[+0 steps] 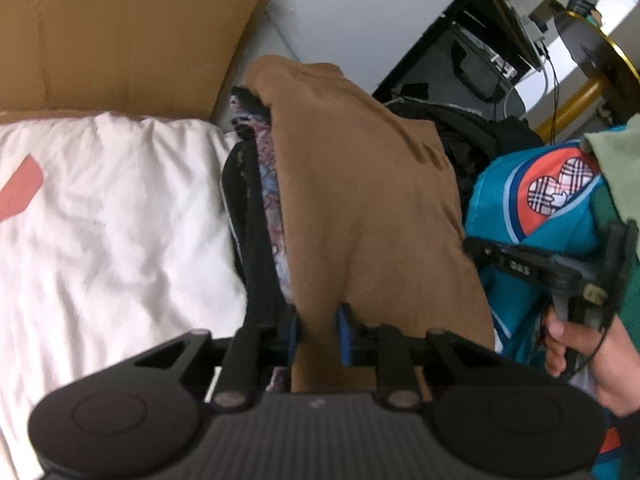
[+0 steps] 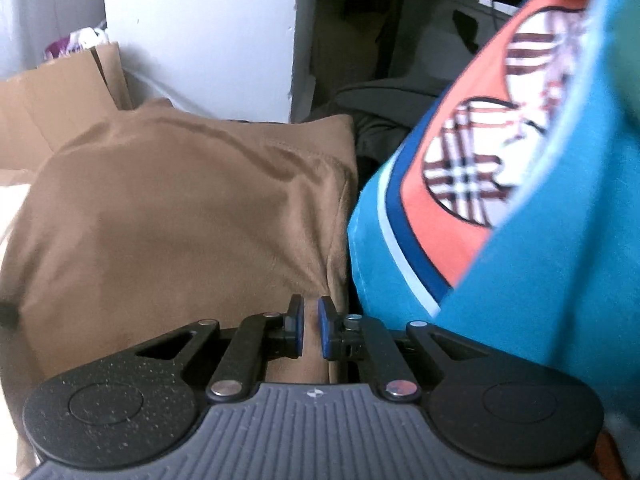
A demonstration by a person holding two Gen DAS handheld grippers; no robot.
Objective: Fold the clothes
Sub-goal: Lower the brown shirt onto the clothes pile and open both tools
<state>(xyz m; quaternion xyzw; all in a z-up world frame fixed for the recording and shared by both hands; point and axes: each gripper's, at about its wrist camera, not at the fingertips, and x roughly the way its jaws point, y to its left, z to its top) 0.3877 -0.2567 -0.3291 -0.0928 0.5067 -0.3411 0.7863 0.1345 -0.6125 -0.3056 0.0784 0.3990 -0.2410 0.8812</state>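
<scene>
A brown garment [image 1: 360, 184] lies draped over a pile of clothes, its near edge bunched up. My left gripper [image 1: 320, 320] is shut on a fold of that near edge, blue pads pressing the cloth. In the right wrist view the same brown garment [image 2: 180, 208] spreads ahead, and my right gripper [image 2: 310, 312] is shut on its right-hand edge. A person's hand [image 1: 568, 344] holds the right gripper at the right of the left wrist view. A teal garment [image 2: 540, 240] with an orange and plaid patch hangs close beside the right gripper.
White bedding [image 1: 112, 220] covers the left side. A cardboard box [image 1: 120, 28] stands behind it. A dark patterned garment [image 1: 264, 184] lies under the brown one. A black bag [image 1: 472, 132] and cables sit at the back right, by a white wall [image 2: 200, 40].
</scene>
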